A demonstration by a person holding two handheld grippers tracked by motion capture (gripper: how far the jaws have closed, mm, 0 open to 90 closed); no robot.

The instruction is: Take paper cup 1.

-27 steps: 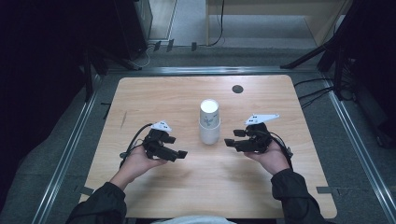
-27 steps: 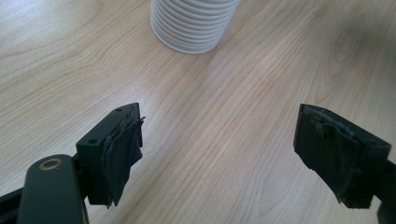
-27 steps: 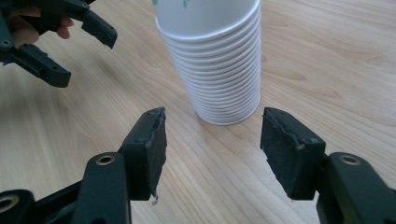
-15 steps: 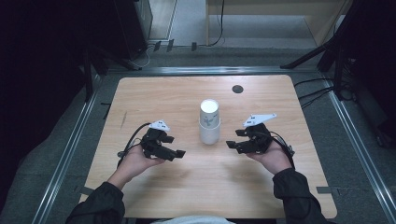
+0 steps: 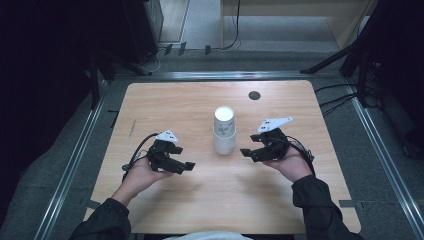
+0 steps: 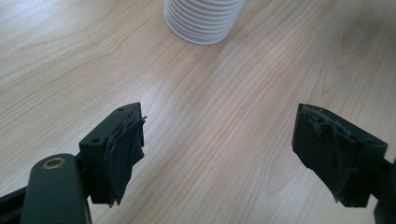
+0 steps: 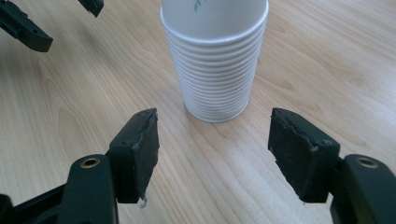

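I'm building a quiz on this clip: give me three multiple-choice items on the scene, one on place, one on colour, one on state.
1. Where does the stack of paper cups stand?
A. between the two grippers
B. at the table's far left corner
C. on the floor

2. What colour is the stack, mainly?
A. red
B. white
C. black

3. How do the jaws of the right hand-held gripper stand?
A. shut on the stack
B. shut on nothing
C. apart

Answers: 1 A, the high view shows it mid-table with the left hand-held gripper on the other side; 2 B, its ribbed walls are white; 3 C, bare wooden table shows between them.
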